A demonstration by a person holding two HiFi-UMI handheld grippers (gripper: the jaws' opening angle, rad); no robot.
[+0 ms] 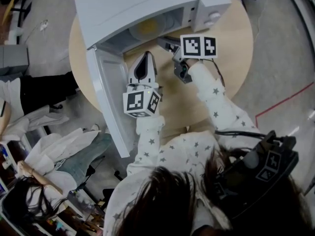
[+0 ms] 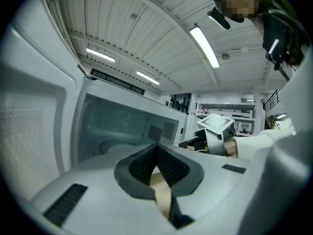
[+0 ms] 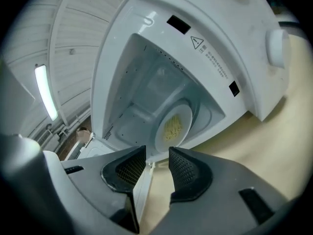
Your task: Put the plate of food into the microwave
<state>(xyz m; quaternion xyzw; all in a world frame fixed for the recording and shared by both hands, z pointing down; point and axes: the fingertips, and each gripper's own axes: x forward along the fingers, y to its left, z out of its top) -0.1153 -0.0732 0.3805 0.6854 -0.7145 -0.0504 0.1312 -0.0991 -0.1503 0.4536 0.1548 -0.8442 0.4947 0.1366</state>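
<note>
**Left to right.** The flat white door is hanging open, beside the left gripper, whose ribbed dark pads are meeting at their tips and gripping nothing. The boxy white microwave is standing on a round, pale wooden table. Inside its smooth cavity, the round white plate is lying flat and carrying a heap of stringy yellow food. The right gripper is pointing at the cavity, its mesh-textured jaws standing slightly apart and empty. Two round knobs are showing on the microwave's right panel.
</note>
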